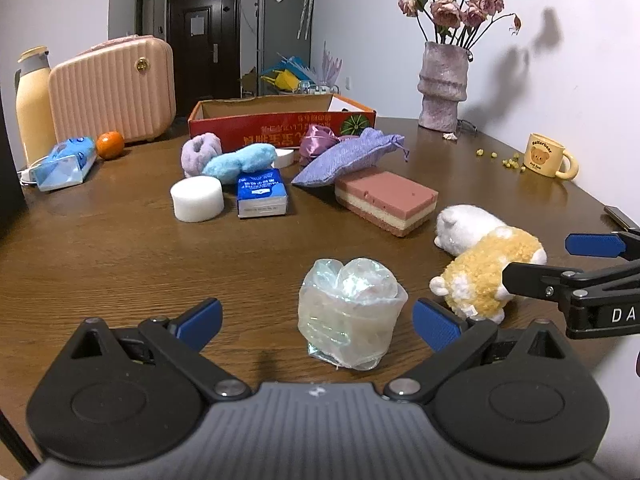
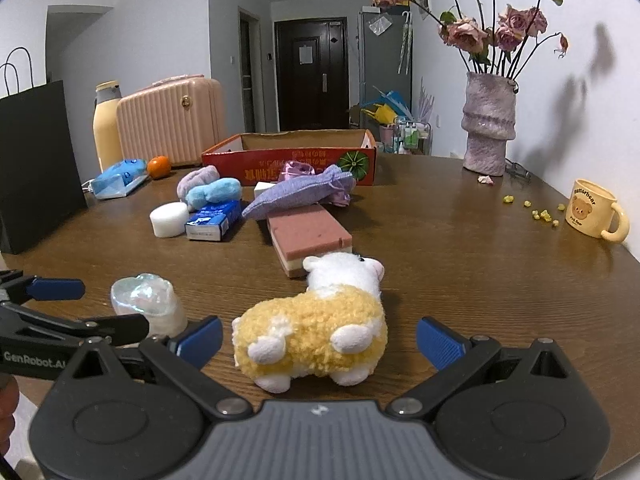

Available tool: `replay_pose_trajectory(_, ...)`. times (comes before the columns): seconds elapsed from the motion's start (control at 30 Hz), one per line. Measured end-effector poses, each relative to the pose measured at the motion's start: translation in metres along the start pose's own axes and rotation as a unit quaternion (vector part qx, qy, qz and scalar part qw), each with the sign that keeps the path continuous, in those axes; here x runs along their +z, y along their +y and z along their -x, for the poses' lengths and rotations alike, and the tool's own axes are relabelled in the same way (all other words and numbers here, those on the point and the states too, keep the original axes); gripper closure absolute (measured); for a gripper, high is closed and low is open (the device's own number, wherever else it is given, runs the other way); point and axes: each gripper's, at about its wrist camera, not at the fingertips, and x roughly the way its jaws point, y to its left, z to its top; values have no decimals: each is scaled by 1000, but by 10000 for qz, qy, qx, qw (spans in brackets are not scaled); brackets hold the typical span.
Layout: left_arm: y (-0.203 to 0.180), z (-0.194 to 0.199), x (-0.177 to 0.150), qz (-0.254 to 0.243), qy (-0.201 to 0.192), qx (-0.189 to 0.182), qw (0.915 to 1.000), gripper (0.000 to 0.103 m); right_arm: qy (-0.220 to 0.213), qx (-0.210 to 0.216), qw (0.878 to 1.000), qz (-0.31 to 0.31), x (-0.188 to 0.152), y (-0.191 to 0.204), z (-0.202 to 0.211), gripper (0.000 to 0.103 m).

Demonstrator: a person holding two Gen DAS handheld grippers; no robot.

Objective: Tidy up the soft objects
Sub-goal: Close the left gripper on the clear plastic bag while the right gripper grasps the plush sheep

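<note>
My left gripper is open, with a clear iridescent squishy toy standing on the table between its fingers. My right gripper is open, with a yellow and white plush sheep lying on its side between its fingers. The sheep also shows in the left wrist view, the squishy in the right wrist view. Farther back lie a pink layered sponge, a purple drawstring pouch, a blue fluffy scrunchie, a lilac scrunchie, a white foam cylinder and a blue tissue pack. An open red cardboard box stands behind them.
A pink case, a yellow bottle, an orange and a blue packet stand at the back left. A black bag is at the left. A vase of dried roses and a yellow mug stand at the right.
</note>
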Motion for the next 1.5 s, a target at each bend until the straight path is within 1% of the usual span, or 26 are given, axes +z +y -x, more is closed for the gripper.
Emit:
replay_pose_trajectory(0.3, -2, -19, 3, -54, 169, -108, 9998, 0, 97, -14, 10000, 7, 2, -2, -12, 0)
replay_pose_trajectory(0.47, -5, -28, 5, -93, 185, -203, 9996, 0, 102, -10, 9999, 13, 2, -2, -14, 0)
replay_pose_trajectory(0.5, -5, -29, 5, -98, 165, -206, 9996, 2, 103, -10, 9999, 20, 2, -2, -15, 0)
replay_pose_trajectory(0.57, -5, -31, 6, -102, 141, -230, 9996, 11, 111, -8, 9999, 33, 3, -2, -16, 0)
replay_pose_trajectory(0.63, -6, -35, 6, -102, 159, -286, 9994, 29, 124, -2, 9999, 41, 3, -1, -17, 0)
replay_pose_trajectory(0.67, -6, -36, 6, -101, 182, -318, 9993, 34, 130, 0, 9999, 45, 3, -1, -18, 0)
replay_pose_trajectory(0.73, -5, -40, 5, -78, 254, -405, 9988, 49, 139, 10, 9999, 53, 3, -1, -19, 0)
replay_pose_trajectory(0.77, -5, -42, 5, -65, 283, -430, 9987, 50, 144, 15, 9999, 57, 3, 0, -19, 0)
replay_pose_trajectory(0.97, -1, -42, 5, 6, 237, -444, 9987, 53, 197, 40, 9998, 85, 3, 2, -24, 0)
replay_pose_trajectory(1.5, 13, -48, 6, 191, 201, -305, 9991, 53, 427, 116, 9989, 155, 6, 6, -46, 0)
